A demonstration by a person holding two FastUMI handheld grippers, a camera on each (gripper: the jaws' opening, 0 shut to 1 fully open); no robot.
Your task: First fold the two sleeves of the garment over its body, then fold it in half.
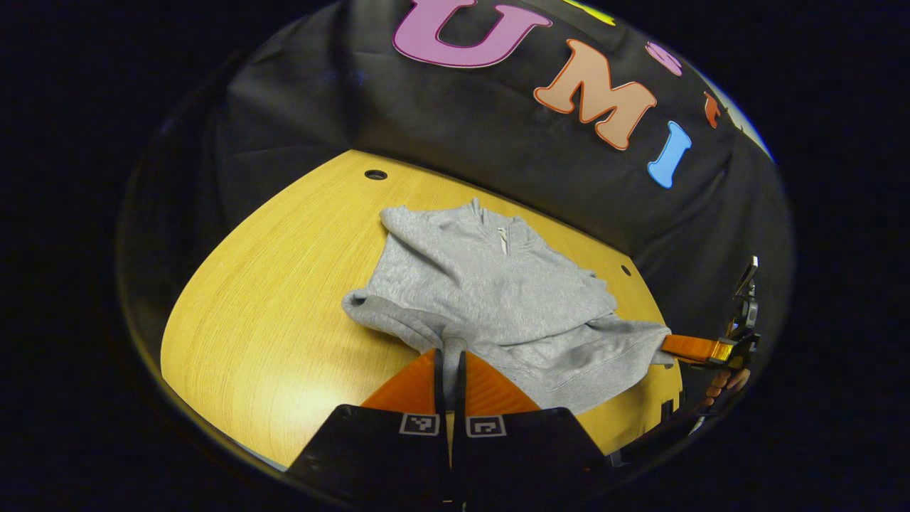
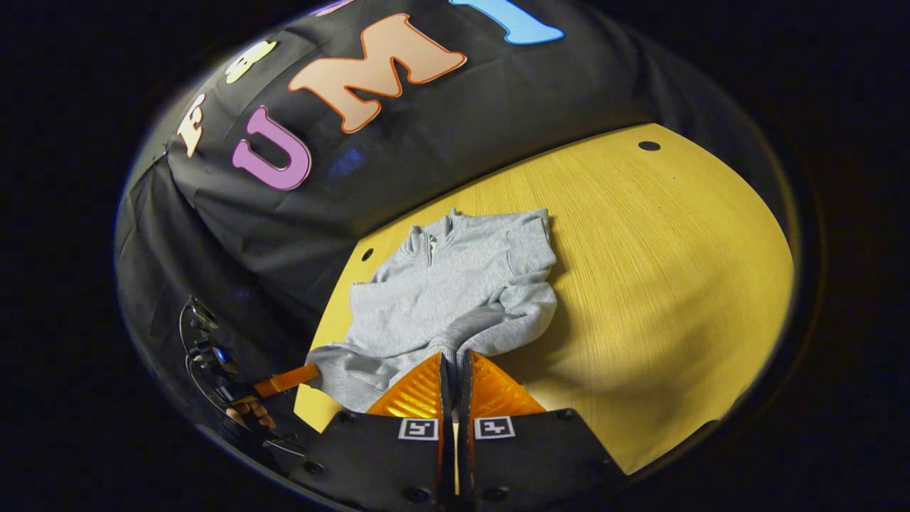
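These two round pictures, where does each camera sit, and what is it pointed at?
Left gripper view: rides on the left hand-held gripper, looking along its fingers, pinched on the grey sweatshirt on the wooden table; the other hand-held gripper and a hand show far right.
Right gripper view: rides on the right hand-held gripper, also pinching the grey sweatshirt's hem; the left one shows lower left.
Shared: grey sweatshirt, wooden table, black cloth wall.

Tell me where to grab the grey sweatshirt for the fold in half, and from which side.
Grip the grey zip-collar sweatshirt along its bottom hem, at the two corners nearest the person, coming in low from the near table edge. The collar lies at the far side and both sleeves already look folded over the body, so the hem is the free edge to carry forward. The left claw and right claw already pinch fabric there.
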